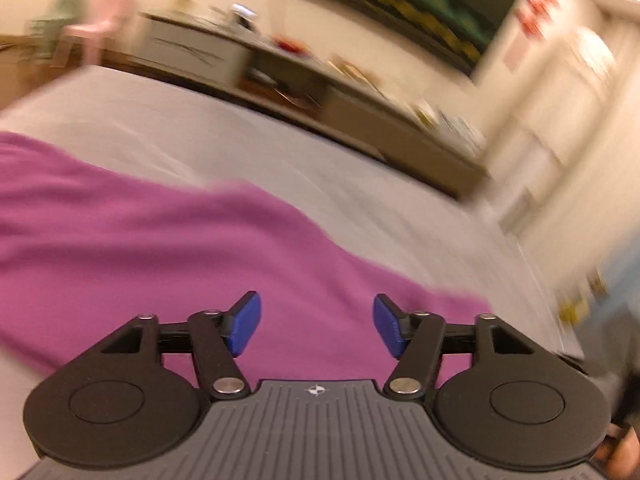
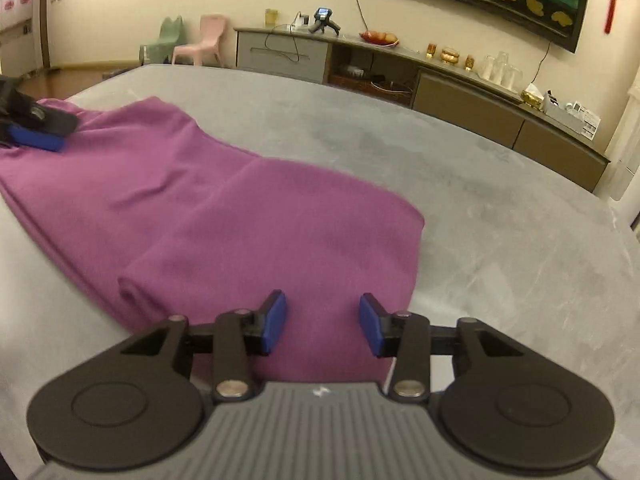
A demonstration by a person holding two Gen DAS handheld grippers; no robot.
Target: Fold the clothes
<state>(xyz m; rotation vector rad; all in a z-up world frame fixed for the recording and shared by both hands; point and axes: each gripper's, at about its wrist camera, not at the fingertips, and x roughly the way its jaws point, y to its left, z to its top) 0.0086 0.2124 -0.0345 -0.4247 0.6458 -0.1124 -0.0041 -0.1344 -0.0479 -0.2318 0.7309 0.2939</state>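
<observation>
A purple garment (image 2: 208,216) lies partly folded on the grey bed (image 2: 460,184), with one flap laid over its near end. My right gripper (image 2: 322,326) is open and empty just above the garment's near edge. My left gripper (image 1: 317,327) is open and empty over the same purple cloth (image 1: 168,248); that view is blurred by motion. The left gripper also shows in the right wrist view (image 2: 36,136) at the garment's far left end, with its blue pad against the cloth.
A long low cabinet (image 2: 460,92) with cups, a fruit plate and small items runs along the far wall under a dark picture. A pink chair (image 2: 202,42) and a green chair (image 2: 162,40) stand at the far left. Grey bed surface lies right of the garment.
</observation>
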